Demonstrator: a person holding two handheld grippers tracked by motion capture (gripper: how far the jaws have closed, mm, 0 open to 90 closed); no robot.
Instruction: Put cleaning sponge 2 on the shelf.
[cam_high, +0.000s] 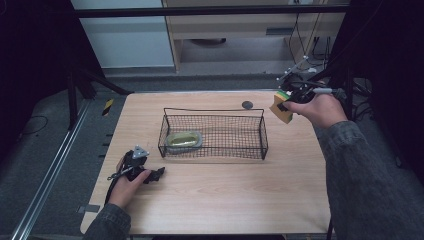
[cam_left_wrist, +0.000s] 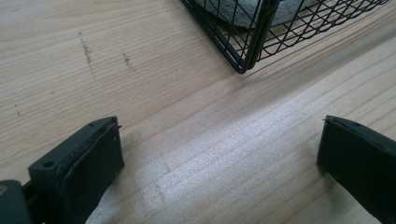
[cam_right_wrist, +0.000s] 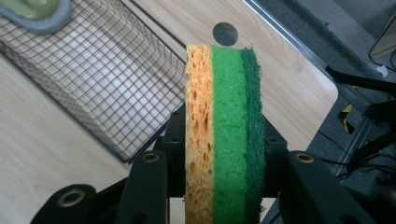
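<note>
Pale wooden table (cam_high: 225, 200), wire basket (cam_high: 214, 134) centred; grey floor (cam_high: 45, 145) around.

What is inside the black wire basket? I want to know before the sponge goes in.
The black wire basket holds one shallow grey dish with yellowish contents at its left end; what lies beneath it is covered.

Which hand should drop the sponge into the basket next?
Right. The right gripper already clamps the sponge, raised beside the basket. The left gripper rests open on the table, holding nothing.
</note>
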